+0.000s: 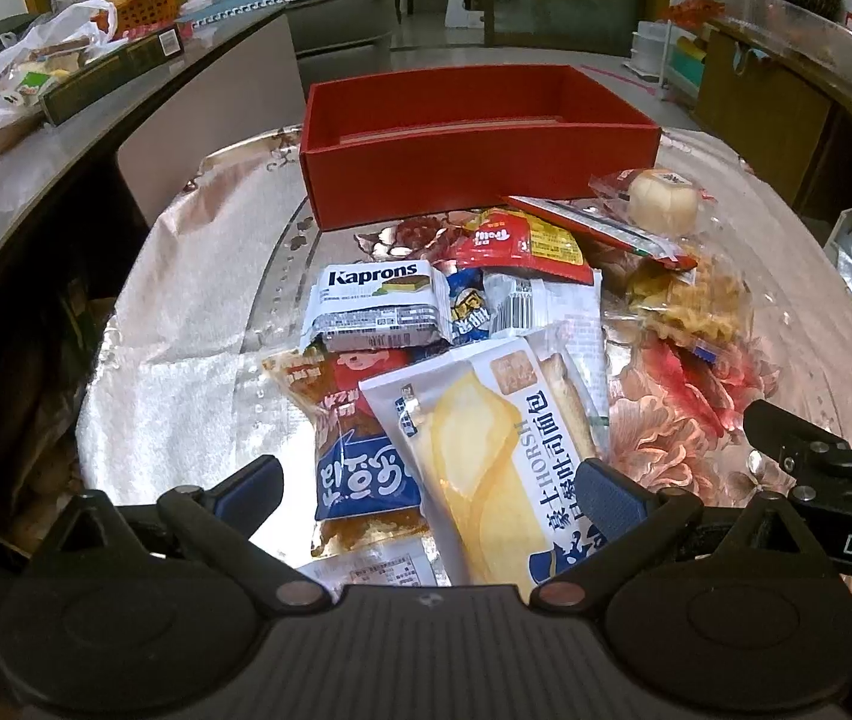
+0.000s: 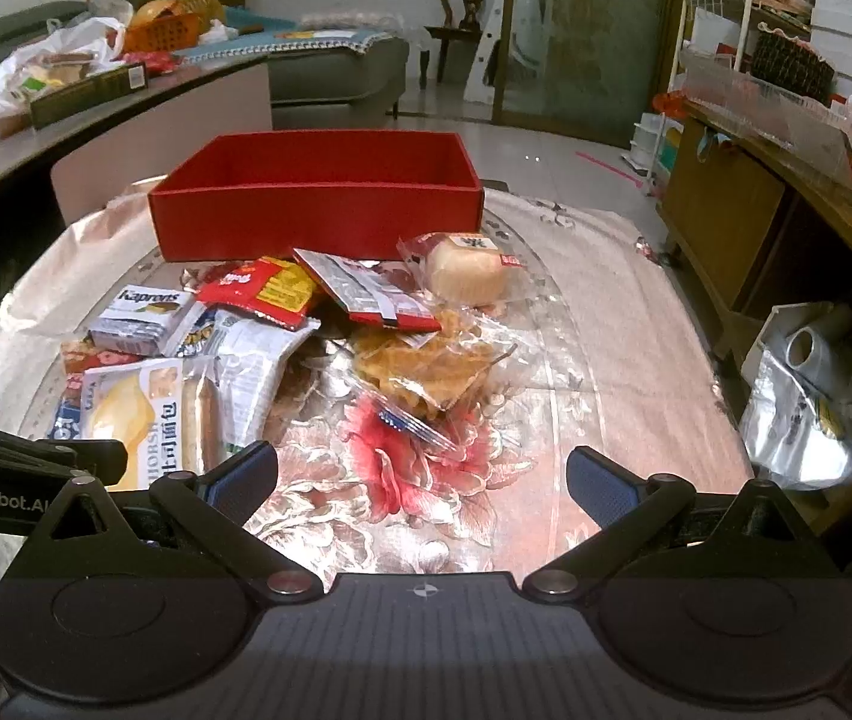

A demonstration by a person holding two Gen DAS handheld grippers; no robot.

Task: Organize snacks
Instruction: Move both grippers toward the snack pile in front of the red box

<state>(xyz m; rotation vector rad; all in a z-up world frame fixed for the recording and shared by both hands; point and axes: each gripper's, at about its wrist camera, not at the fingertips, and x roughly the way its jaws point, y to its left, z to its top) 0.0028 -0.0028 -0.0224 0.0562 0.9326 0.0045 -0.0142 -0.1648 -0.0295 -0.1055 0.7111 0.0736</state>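
A red cardboard box (image 2: 313, 222), open at the top, stands at the far side of a floral tablecloth. Just in front of it lies a loose heap of wrapped snacks: a white Kaprons cake pack (image 1: 379, 304), a red and yellow packet (image 2: 264, 291), a round pale pastry in clear wrap (image 2: 467, 269), a clear bag of golden crisps (image 2: 426, 369), and a white toast bread packet (image 1: 489, 453) lying nearest, overlapping others.
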